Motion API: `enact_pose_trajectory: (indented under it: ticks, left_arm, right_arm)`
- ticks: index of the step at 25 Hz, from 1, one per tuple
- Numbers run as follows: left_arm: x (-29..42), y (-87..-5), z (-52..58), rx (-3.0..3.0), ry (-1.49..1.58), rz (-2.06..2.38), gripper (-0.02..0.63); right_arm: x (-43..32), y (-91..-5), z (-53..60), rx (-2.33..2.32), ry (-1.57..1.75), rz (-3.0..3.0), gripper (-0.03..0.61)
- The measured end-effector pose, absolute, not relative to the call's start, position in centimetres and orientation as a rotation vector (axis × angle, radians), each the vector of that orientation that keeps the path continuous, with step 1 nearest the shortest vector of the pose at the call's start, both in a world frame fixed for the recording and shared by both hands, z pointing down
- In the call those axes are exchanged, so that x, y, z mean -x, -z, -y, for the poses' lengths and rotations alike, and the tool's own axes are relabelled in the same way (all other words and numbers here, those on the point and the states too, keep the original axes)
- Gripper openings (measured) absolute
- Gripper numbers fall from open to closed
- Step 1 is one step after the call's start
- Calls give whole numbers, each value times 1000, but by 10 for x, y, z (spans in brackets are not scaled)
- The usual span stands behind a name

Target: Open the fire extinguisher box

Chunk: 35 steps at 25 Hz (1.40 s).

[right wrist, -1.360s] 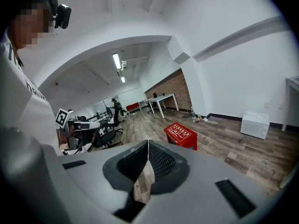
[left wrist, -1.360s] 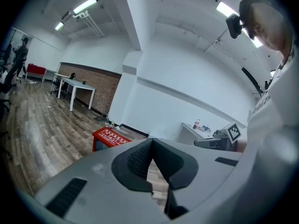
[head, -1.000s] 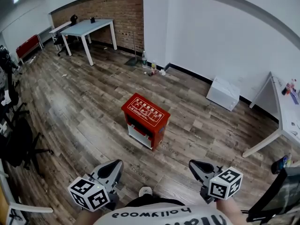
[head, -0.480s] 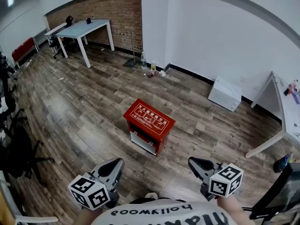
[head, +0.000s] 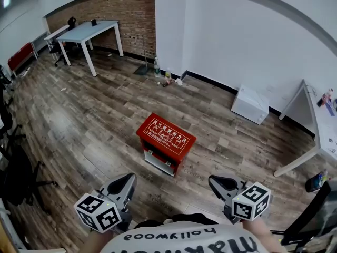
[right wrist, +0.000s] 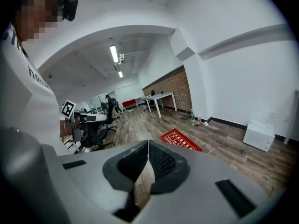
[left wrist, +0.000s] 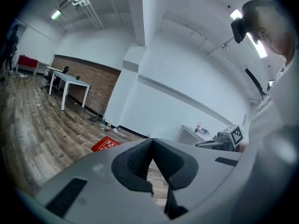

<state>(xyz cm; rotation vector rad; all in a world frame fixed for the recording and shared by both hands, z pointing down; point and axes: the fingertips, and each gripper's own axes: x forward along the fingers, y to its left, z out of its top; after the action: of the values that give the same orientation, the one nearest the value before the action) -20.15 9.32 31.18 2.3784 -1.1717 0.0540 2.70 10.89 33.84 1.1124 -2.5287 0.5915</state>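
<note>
A red fire extinguisher box with white print on its lid stands closed on the wood floor, mid-frame in the head view. It also shows small in the left gripper view and in the right gripper view. My left gripper is low at the left, well short of the box, its jaws shut with nothing between them. My right gripper is low at the right, also shut and empty, equally far from the box.
A white table stands by the brick wall at the far left, with bottles near the pillar. A white box sits against the right wall, a white desk at the right edge, black chairs on the left.
The box has come a little nearer in the head view as I walk toward it. Both grippers stay shut and keep their places low in the frame.
</note>
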Motion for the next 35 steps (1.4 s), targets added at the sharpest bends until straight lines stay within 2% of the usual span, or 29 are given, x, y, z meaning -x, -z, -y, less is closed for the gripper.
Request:
enact_pose_trajectory:
  ticks: [13,35]
  left_arm:
    - [201,-324,-70,-2272,-2,1307,5]
    - [85,-344,-10,-2046,60,1546,5]
  right_arm:
    - [-34,-345,-60,-975,-539,2556,9]
    - [-139,-364,38,-644,-460,2541,9]
